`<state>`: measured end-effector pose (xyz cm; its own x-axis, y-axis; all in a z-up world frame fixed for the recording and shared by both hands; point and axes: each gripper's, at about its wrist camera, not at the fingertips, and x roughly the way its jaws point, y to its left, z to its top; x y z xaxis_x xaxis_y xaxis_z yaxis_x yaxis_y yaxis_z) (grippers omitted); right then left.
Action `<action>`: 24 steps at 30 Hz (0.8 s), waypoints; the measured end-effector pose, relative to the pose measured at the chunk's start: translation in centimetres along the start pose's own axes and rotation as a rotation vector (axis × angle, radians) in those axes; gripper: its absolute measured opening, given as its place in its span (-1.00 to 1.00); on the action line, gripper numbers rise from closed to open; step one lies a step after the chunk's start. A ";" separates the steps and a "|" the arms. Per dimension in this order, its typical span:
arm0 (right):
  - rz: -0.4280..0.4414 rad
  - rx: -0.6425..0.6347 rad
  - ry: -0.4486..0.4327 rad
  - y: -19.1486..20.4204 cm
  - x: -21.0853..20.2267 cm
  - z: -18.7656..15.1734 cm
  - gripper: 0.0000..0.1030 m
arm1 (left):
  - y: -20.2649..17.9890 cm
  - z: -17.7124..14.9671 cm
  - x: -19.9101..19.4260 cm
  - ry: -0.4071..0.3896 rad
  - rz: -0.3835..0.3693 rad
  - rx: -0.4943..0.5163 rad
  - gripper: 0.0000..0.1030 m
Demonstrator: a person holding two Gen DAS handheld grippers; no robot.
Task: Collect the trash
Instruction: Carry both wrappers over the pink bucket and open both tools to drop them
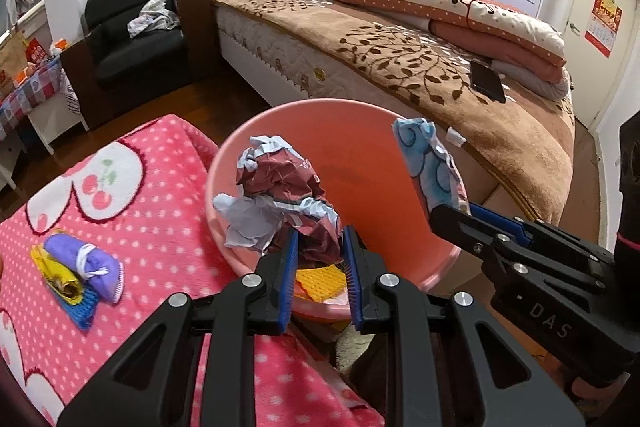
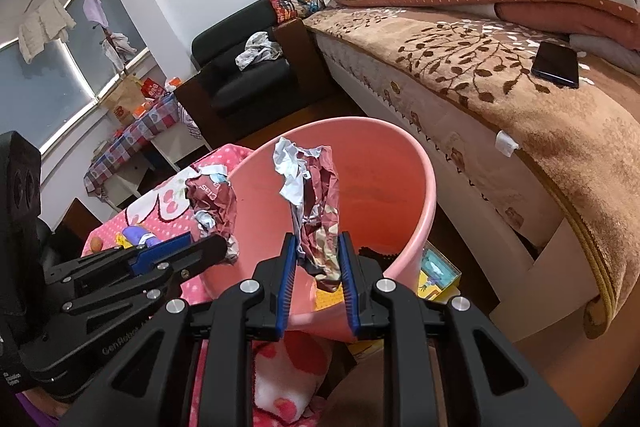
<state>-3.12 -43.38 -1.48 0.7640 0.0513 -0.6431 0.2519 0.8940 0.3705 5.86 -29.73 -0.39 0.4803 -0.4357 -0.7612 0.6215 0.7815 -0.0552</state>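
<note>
Beside the bed (image 1: 400, 67), you are holding both grippers over the pink basin (image 1: 360, 155): left gripper (image 1: 318, 247) and right gripper (image 2: 318, 253) each pinching crumpled wrapper; release well inside the rim.

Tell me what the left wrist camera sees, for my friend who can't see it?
The left gripper pinches a crumpled maroon-and-white wrapper over a pink basin. Beside it, the right gripper holds a blue-patterned wrapper above the basin's rim.
</note>
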 end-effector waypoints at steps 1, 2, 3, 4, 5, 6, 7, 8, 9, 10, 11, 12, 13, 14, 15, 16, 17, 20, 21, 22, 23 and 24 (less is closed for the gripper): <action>-0.002 0.001 0.001 0.0 0.1 0.0 -0.59 | 0.0 0.0 0.2 0.004 -0.008 -0.001 -0.57; -0.003 0.002 0.002 -0.2 0.2 0.1 -0.59 | 0.0 0.0 0.2 0.006 -0.011 -0.002 -0.55; -0.003 0.004 0.003 -0.2 0.3 0.1 -0.58 | 0.0 0.0 0.3 0.008 -0.014 -0.003 -0.54; -0.004 0.006 0.003 -0.1 0.3 0.1 -0.58 | 0.1 0.0 0.3 0.010 -0.015 -0.004 -0.53; -0.005 0.007 0.004 -0.1 0.4 0.1 -0.58 | 0.1 0.0 0.4 0.011 -0.016 -0.006 -0.49; -0.006 0.007 0.005 -0.1 0.5 0.1 -0.58 | 0.2 0.0 0.4 0.012 -0.015 -0.008 -0.39; -0.006 0.007 0.005 -0.2 0.6 0.2 -0.58 | 0.3 0.0 0.5 0.012 -0.015 -0.011 -0.35; -0.006 0.006 0.006 -0.1 0.6 0.2 -0.58 | 0.3 0.0 0.4 0.013 -0.016 -0.014 -0.32; -0.006 0.006 0.005 -0.1 0.6 0.2 -0.58 | 0.5 -0.1 0.5 0.014 -0.019 -0.020 -0.32; -0.006 0.004 0.005 -0.1 0.7 0.2 -0.58 | 0.5 -0.1 0.5 0.015 -0.020 -0.023 -0.32; -0.007 0.002 0.004 -0.1 0.7 0.3 -0.58 | 0.6 -0.1 0.5 0.016 -0.021 -0.027 -0.32; -0.008 0.001 0.004 -0.1 0.7 0.3 -0.58 | 0.7 -0.1 0.5 0.017 -0.021 -0.030 -0.32; -0.010 0.000 0.003 0.0 0.8 0.3 -0.58 | 0.8 -0.2 0.4 0.016 -0.022 -0.033 -0.32; -0.013 -0.001 0.002 0.1 0.8 0.3 -0.55 | 0.8 -0.2 0.3 0.016 -0.022 -0.034 -0.32; -0.017 -0.002 0.001 0.1 0.8 0.2 -0.52 | 1.0 -0.2 0.2 0.014 -0.023 -0.037 -0.32; -0.019 -0.001 0.000 0.2 0.8 0.2 -0.41 | 1.0 -0.3 0.2 0.014 -0.024 -0.040 -0.32; -0.020 0.001 -0.002 0.2 0.8 0.2 -0.25 | 1.2 -0.4 0.1 0.013 -0.025 -0.045 -0.32; -0.021 -0.001 -0.009 0.3 0.7 0.2 -0.17 | 1.4 -0.5 -0.1 0.012 -0.025 -0.055 -0.32; -0.022 -0.004 -0.009 0.5 0.7 0.2 -0.17 | 1.5 -0.5 -0.2 0.011 -0.024 -0.058 -0.32; -0.021 -0.006 -0.009 0.6 0.6 0.1 -0.17 | 1.6 -0.7 -0.3 0.011 -0.022 -0.062 -0.32; -0.021 -0.008 -0.009 0.7 0.6 0.1 -0.17 | 1.8 -0.8 -0.4 0.008 -0.021 -0.067 -0.32; -0.020 -0.012 -0.008 0.9 0.6 0.0 -0.16 | 2.0 -0.9 -0.6 0.003 -0.020 -0.071 -0.32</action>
<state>-2.42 -42.59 -1.52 0.7638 0.0293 -0.6448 0.2606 0.8999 0.3496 6.28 -27.54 -0.60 0.4660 -0.4505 -0.7615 0.5855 0.8023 -0.1163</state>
